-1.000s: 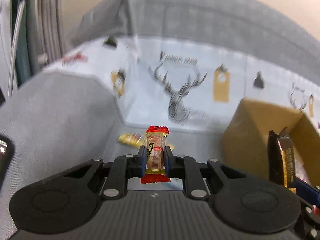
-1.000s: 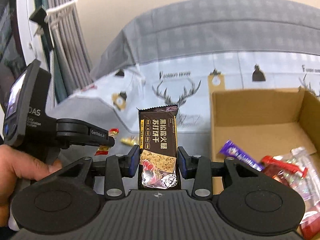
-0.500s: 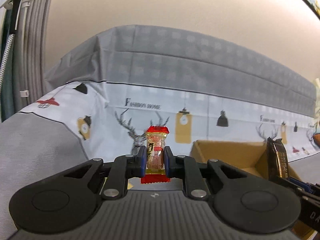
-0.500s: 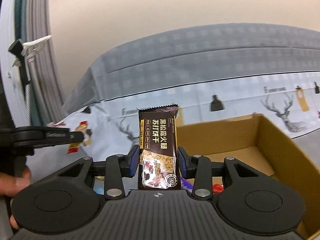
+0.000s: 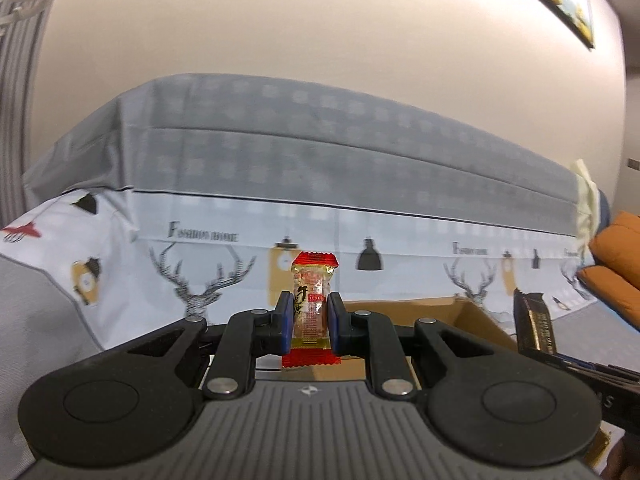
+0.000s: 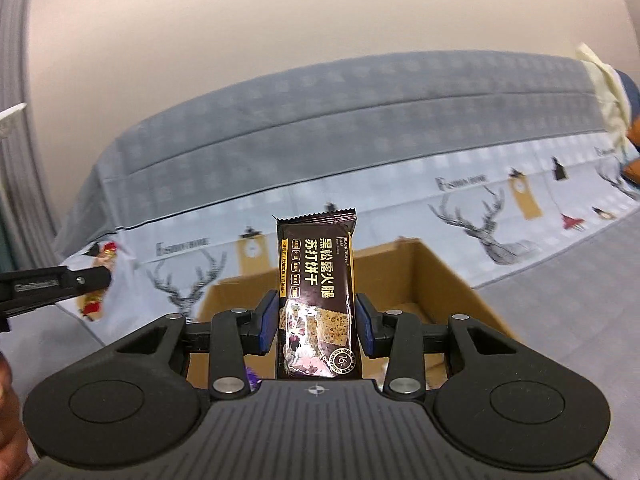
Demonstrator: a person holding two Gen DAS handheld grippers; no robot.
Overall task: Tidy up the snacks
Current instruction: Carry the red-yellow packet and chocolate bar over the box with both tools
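The left gripper (image 5: 308, 322) is clamping a small red-and-gold candy (image 5: 311, 304) upright at frame centre; the right gripper (image 6: 316, 326) is pinching a dark cracker packet (image 6: 316, 300) by its edges. Both are hovering before the open cardboard box (image 6: 440, 276), lower centre. Risk: the slick packet is likely slipping or buckling in so narrow a pinch, or either snack is dropping short of the near rim. The two grippers are crowding each other over one opening. A deer-print bedsheet (image 5: 240, 264) is lying behind.

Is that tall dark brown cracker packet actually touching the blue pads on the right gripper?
Touching. The right wrist view shows both blue pads pressed against the dark brown cracker packet's sides, holding it upright.
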